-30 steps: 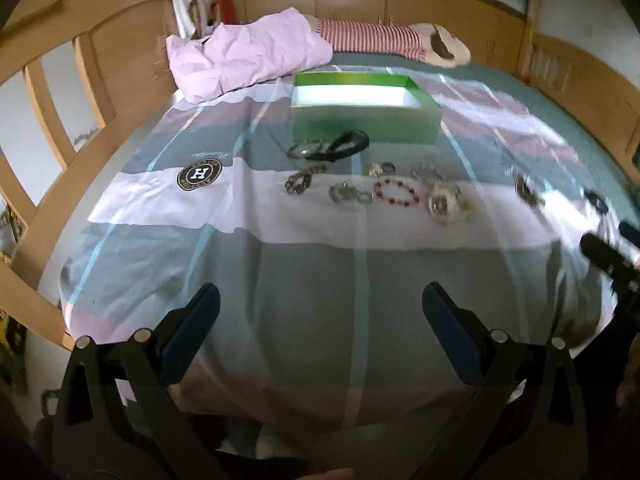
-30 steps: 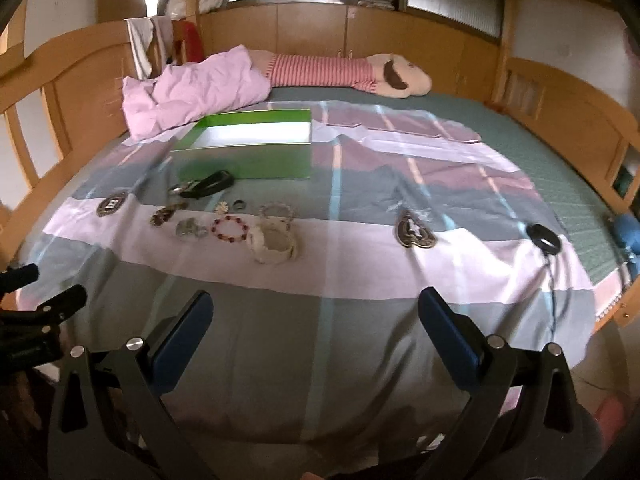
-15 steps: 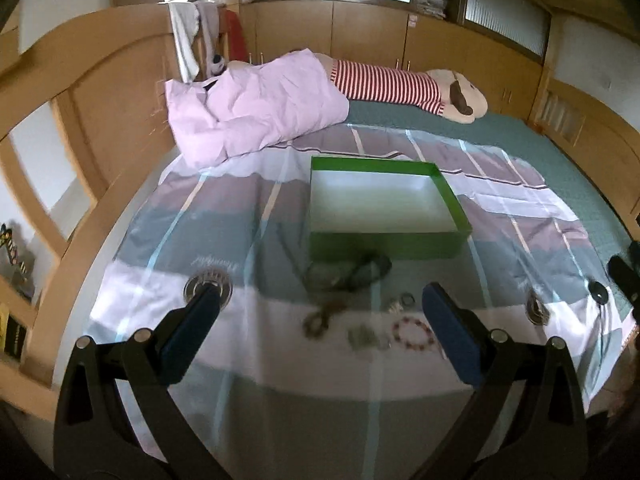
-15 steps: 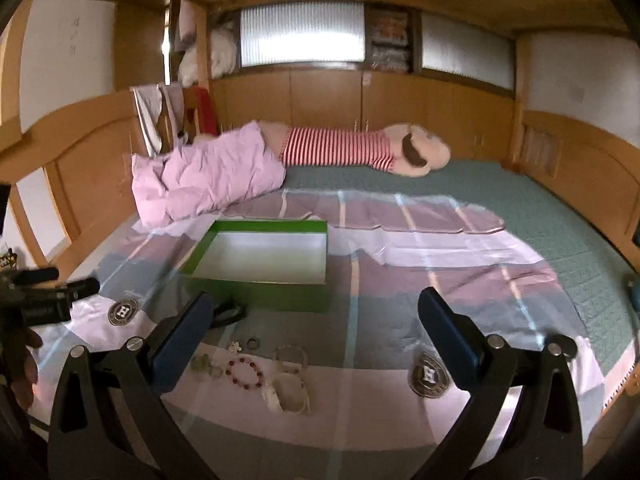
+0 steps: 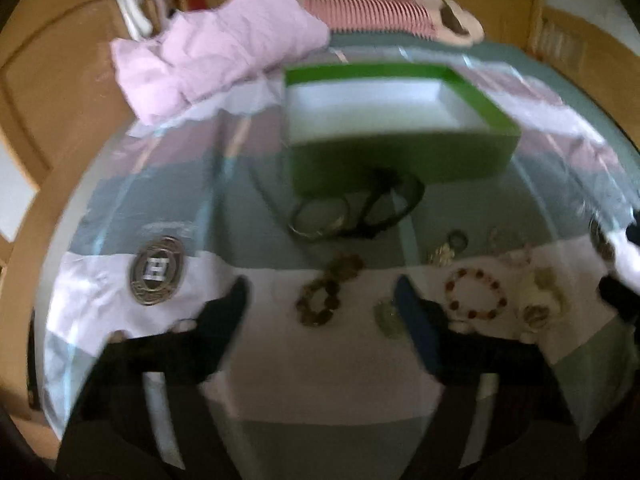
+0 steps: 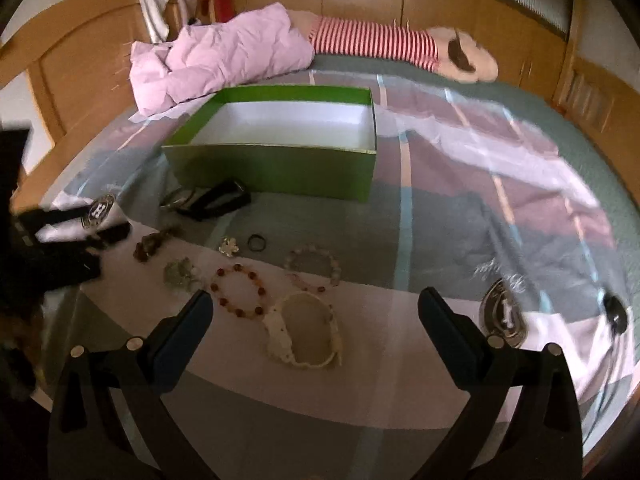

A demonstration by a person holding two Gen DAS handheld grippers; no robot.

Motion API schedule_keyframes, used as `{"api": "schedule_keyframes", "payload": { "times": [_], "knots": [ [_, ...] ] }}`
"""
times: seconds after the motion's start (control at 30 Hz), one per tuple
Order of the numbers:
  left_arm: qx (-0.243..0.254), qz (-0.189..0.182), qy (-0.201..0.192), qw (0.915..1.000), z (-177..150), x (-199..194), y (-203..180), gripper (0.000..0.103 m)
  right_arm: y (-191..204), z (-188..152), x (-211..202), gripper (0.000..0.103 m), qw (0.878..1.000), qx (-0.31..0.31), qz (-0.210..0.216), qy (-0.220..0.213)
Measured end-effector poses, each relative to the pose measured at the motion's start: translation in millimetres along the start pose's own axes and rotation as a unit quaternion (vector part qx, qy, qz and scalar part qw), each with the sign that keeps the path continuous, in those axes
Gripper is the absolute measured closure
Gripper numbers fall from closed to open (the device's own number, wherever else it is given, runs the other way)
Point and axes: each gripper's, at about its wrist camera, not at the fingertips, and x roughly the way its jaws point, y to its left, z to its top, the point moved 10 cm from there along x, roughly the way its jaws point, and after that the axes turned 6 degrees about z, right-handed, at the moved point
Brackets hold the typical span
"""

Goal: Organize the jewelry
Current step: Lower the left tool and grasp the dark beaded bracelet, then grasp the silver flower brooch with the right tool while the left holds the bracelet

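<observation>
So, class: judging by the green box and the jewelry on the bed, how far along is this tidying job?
Nothing is done: the green box is empty. Both grippers, left and right, are open and hold nothing. The red bead bracelet, cream bracelet and the other pieces remain on the bedspread.

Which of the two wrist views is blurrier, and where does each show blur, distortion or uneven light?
Left wrist view: motion blur throughout, smearing the open green cardboard box and brown beaded bracelet. Right wrist view: sharper, the cream woven bracelet crisp, slight smear at the left edge. Both: fisheye bends the wooden bed frame; corners are dark.
</observation>
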Motion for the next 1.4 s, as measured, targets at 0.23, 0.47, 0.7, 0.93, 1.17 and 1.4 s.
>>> {"api": "schedule_keyframes", "payload": {
  "times": [0.23,0.47,0.7,0.93,1.17,1.4],
  "knots": [
    [0.009,0.014,0.032,0.9994,-7.9,55.8,0.1,0.052,0.3,-1.5,18.4,0.003,1.000,0.005,0.016,0.020],
    [0.000,0.008,0.040,0.9991,-4.1,78.0,1.3,0.092,30.8,-10.7,29.4,0.003,0.998,-0.045,0.039,0.035],
    [-0.013,-0.023,-0.015,0.9995,18.0,25.8,-3.1,0.092,48.8,-7.9,38.2,0.003,0.996,-0.069,0.051,0.024],
    [-0.033,-0.061,-0.086,0.9939,26.6,-68.3,-4.2,0.092,65.1,10.1,70.9,0.029,0.994,-0.091,0.056,0.022],
    [-0.046,-0.061,-0.098,0.9922,25.5,-82.2,10.8,0.092,64.8,15.6,113.7,0.048,0.994,-0.047,0.055,0.082],
    [-0.047,-0.065,-0.092,0.9925,21.3,-80.4,15.7,0.092,77.2,10.0,134.6,0.063,0.992,-0.056,0.049,0.105]
  ]
}}
